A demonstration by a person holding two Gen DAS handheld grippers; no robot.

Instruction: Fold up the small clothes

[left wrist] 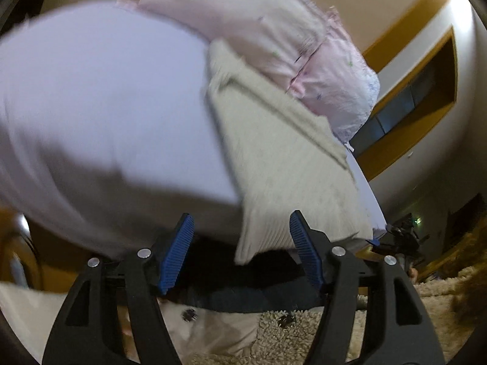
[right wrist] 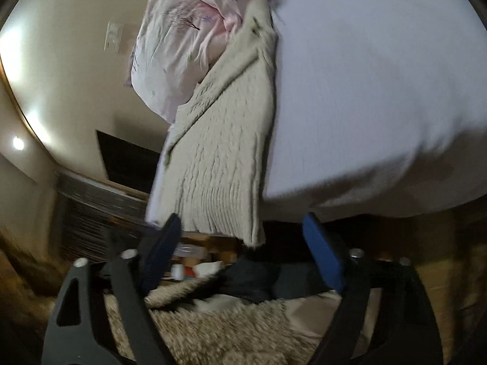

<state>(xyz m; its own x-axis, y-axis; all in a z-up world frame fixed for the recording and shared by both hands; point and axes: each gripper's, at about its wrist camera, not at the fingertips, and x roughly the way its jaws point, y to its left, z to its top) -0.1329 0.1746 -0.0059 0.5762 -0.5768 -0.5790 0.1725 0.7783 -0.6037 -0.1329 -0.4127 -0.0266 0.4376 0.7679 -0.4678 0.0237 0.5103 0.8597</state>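
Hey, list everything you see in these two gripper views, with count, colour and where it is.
knit garment: one, beige ribbed, lying on the bed, its hem hanging over the near edge
bed sheet: one, pale lilac-white, covering the mattress
pillow: one seen for sure, pink with small floral print, at the far end of the bed
shaggy rug: one, cream, on the floor below the bed edge
dark screen: one, black, against the wall beyond the bed
left hand-held gripper: one, black with blue pads, open, at the garment's hem
right hand-held gripper: one, black with blue pads, open, at the hem
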